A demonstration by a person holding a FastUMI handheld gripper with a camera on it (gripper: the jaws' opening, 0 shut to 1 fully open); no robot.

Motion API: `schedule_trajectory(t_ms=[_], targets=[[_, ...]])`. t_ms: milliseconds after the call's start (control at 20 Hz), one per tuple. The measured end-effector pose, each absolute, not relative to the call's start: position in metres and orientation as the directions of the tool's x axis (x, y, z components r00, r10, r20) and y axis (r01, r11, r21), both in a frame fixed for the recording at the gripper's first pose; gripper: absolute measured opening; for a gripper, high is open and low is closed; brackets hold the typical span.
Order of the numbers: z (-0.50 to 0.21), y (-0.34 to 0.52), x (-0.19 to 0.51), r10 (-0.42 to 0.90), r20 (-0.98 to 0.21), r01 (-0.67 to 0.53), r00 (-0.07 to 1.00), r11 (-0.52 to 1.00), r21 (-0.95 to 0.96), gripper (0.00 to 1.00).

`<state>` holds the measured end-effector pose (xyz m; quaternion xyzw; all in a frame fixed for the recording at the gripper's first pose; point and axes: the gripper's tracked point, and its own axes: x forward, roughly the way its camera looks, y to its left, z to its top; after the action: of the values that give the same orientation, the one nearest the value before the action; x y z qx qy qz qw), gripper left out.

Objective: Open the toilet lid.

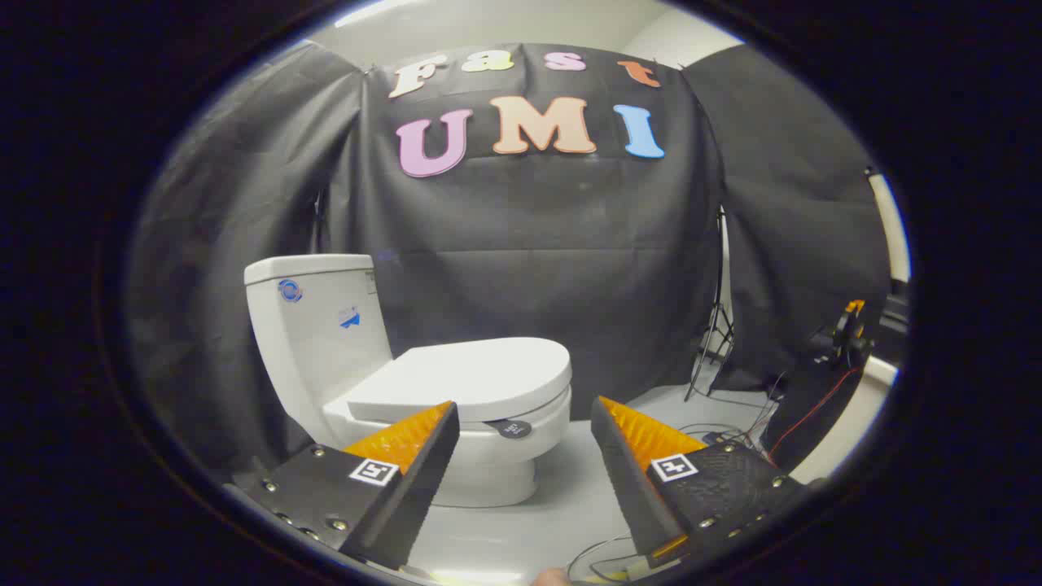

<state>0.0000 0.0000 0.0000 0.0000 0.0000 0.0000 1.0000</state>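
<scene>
Approach step: hand-held gripper (pixel 525 407) spread wide, empty; shut lid (pixel 464 376) at 11 o'clock beyond fingers; next, catch its front lip.

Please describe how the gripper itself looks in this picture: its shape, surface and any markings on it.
The gripper has two wedge-shaped fingers that taper toward the tips. Their inner faces carry ribbed pads. Each finger sits on a dark base plate held by small metal screws, and each plate bears a square black-and-white marker.
</scene>
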Motion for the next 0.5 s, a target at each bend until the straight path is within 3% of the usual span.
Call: schedule_trajectory(t_ms=[300,500], targets=[[-0.017,0.012,0.010,0.014,-0.023,-0.014,1.000,1.000,0.021,0.97],[0.000,0.004,0.014,-0.006,0.027,0.007,1.000,1.000,-0.007,0.97]])
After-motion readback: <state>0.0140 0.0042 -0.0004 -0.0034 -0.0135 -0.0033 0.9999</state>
